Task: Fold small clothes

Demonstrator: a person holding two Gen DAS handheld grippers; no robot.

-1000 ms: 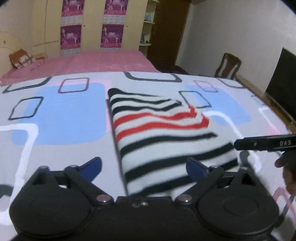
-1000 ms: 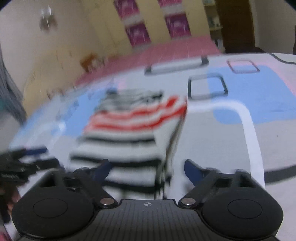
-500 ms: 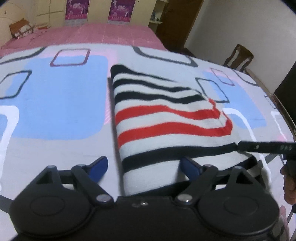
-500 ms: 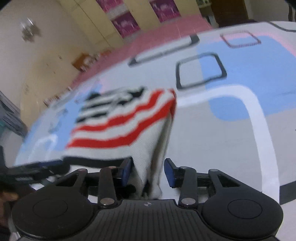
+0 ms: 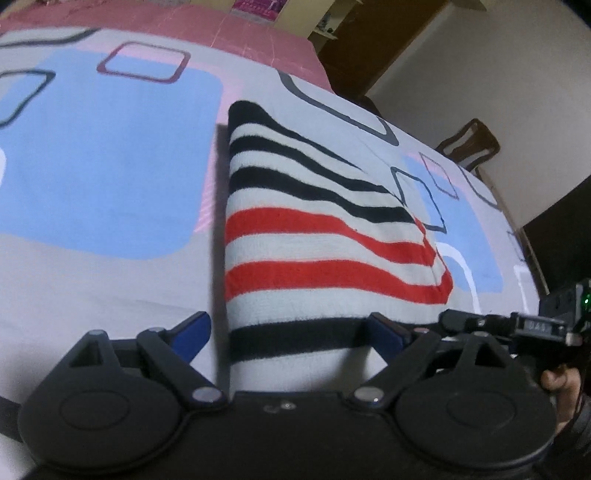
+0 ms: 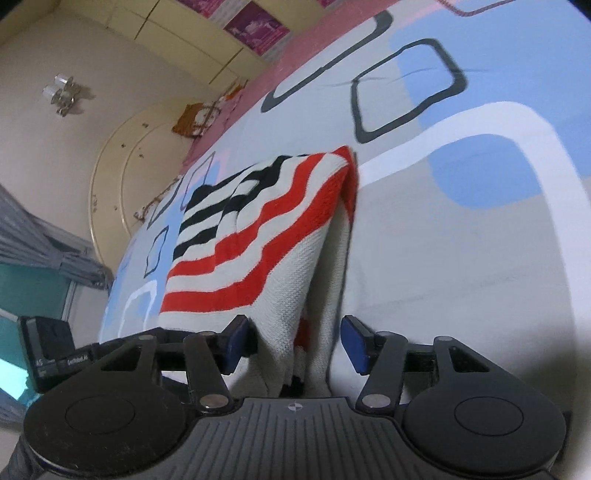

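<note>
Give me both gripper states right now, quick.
Left gripper: open, straddling the striped knit garment's near edge.
Right gripper: open; jaws just reopened, garment's corner between them.

The sweater [image 5: 314, 236] at centre frame is white with black stripes above and below two red ones. The sheet [image 5: 110, 155] around it is grey with pale blue blocks, pink patches and dark and white outlined squares. The bedspread [image 5: 184, 22] along the top is pink.

Folded striped knit [image 5: 325, 236], white with black and red bands, lies flat mid-frame on the patterned bedsheet [image 5: 110, 158]; its layered open edge [image 6: 328, 266] faces the right-wrist view.
</note>
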